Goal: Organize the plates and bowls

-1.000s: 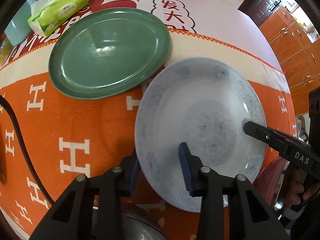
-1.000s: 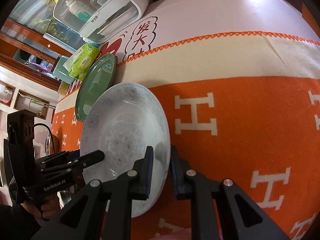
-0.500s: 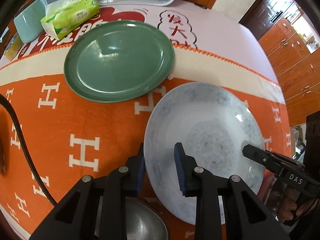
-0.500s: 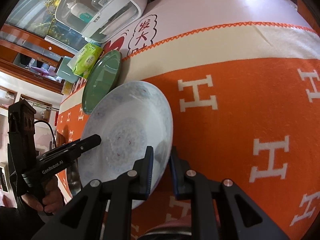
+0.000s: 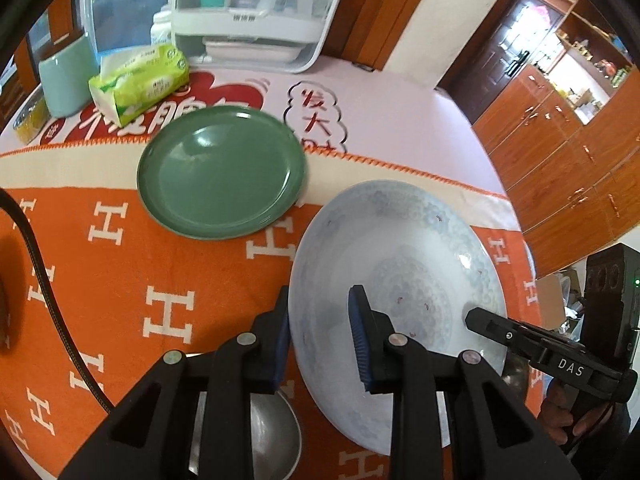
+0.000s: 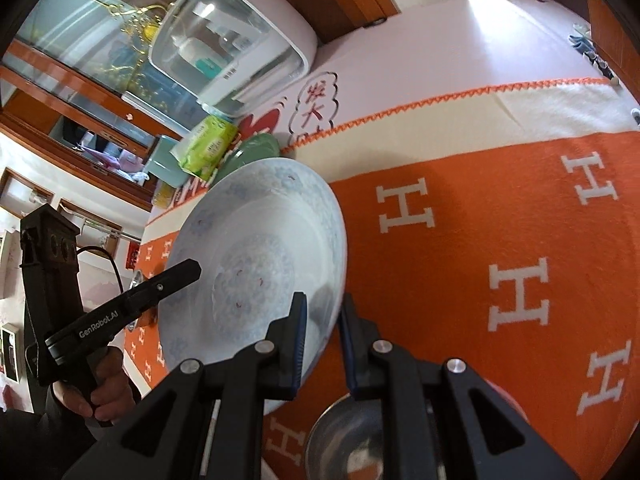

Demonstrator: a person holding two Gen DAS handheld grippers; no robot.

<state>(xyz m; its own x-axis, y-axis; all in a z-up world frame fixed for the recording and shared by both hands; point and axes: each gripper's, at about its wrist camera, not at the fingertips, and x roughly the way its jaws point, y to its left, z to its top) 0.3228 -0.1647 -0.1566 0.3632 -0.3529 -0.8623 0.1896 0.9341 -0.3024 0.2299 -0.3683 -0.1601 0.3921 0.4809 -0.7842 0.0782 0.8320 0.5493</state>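
A white plate with a pale blue pattern [image 5: 400,264] [image 6: 256,256] hangs tilted above the orange cloth, gripped from both sides. My left gripper [image 5: 320,320] is shut on its left rim, one pad under and one pad on top. My right gripper [image 6: 323,320] is shut on the opposite rim; its tip [image 5: 480,320] also shows in the left wrist view. The left gripper [image 6: 176,276] appears in the right wrist view, reaching over the plate's far edge. A green plate [image 5: 222,172] [image 6: 256,148] lies flat on the cloth beyond. A metal bowl [image 5: 272,432] [image 6: 352,440] sits below the grippers.
A green tissue pack [image 5: 140,80], a mint cup [image 5: 66,76] and a white cabinet with a clear lid [image 5: 248,4] stand at the table's far side. A black cable [image 5: 40,280] runs down the left. The orange cloth [image 6: 500,240] stretches to the right.
The left jaws narrowed onto the plate's rim. Both grippers rose with the white plate, lifting it away from the green plate; the metal bowl now shows underneath.
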